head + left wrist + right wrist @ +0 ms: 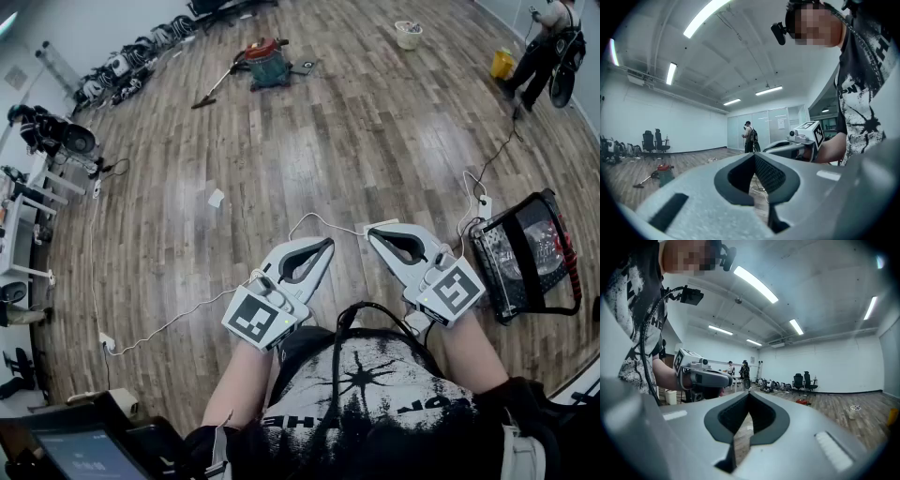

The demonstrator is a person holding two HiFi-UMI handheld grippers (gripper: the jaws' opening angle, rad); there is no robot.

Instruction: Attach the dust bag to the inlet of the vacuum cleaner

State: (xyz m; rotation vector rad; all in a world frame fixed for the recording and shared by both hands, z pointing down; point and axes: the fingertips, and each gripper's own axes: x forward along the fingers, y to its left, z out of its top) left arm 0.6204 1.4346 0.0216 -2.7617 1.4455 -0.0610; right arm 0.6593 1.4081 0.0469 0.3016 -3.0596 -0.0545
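right tool (749, 393) closed, empty, left tool (727, 379) beside, chairs (804, 381) beyond

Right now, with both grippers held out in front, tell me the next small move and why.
Probably step toward the vacuum cleaner, far across the floor: the left gripper and right gripper are shut, empty and nowhere near it. I can't make out a dust bag.

Floor (309, 150) is wood-look planks with a soft sheen. Left gripper (324, 246) and right gripper (373, 232) are matt grey plastic, kinda grainy up close, with black pads (772, 174) that look dimpled and rubbery. The bag (525, 255) has a glossy clear panel set in black trim.
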